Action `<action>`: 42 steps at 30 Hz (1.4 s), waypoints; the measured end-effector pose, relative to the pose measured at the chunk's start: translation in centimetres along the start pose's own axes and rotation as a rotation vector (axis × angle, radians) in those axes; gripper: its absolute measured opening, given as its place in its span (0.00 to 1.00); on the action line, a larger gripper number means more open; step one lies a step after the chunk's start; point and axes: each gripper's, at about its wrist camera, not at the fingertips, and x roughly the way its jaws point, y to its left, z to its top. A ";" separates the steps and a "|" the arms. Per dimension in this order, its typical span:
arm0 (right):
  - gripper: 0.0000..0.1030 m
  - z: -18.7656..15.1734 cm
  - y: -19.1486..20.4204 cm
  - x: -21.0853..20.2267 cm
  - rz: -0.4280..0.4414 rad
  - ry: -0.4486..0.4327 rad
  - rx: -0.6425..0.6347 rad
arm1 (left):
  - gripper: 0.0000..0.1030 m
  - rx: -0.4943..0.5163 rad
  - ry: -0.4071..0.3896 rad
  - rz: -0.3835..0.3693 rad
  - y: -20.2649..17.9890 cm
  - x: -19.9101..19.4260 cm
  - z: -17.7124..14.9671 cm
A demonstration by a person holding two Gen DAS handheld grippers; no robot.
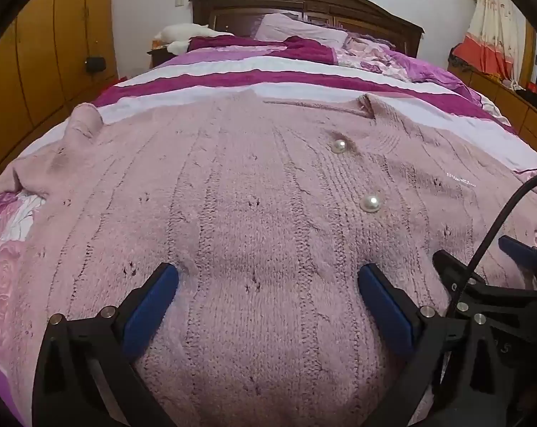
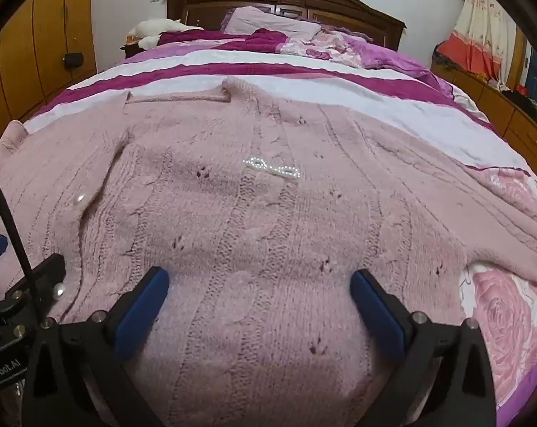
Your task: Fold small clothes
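Note:
A pink knitted cardigan (image 1: 250, 195) lies spread flat, front up, on the bed, with pearl buttons (image 1: 370, 203) down its middle and a beaded bow (image 2: 272, 168) on the right chest. It also fills the right wrist view (image 2: 268, 220). My left gripper (image 1: 268, 277) is open, fingers wide apart, low over the left half near the hem. My right gripper (image 2: 259, 281) is open over the right half near the hem. The right gripper also shows at the right edge of the left wrist view (image 1: 482, 259). Neither holds anything.
The bed (image 1: 233, 78) has a purple, white and rose-patterned cover. A wooden headboard (image 1: 304, 3) and pillows (image 1: 297, 28) stand at the far end. Wooden wardrobes (image 1: 37, 53) line the left side; a low cabinet (image 2: 510, 106) with clutter runs along the right.

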 end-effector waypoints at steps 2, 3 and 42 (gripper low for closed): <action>1.00 -0.1 0.2 -0.2 -0.010 -0.005 0.004 | 0.81 0.002 -0.041 -0.004 0.1 -0.8 -0.6; 1.00 -0.2 0.3 -0.3 -0.015 -0.006 0.002 | 0.81 0.001 -0.047 -0.002 0.3 -0.9 -0.8; 1.00 -0.2 0.7 -0.5 -0.037 -0.002 -0.008 | 0.80 0.006 -0.069 0.016 -0.1 -1.7 -1.4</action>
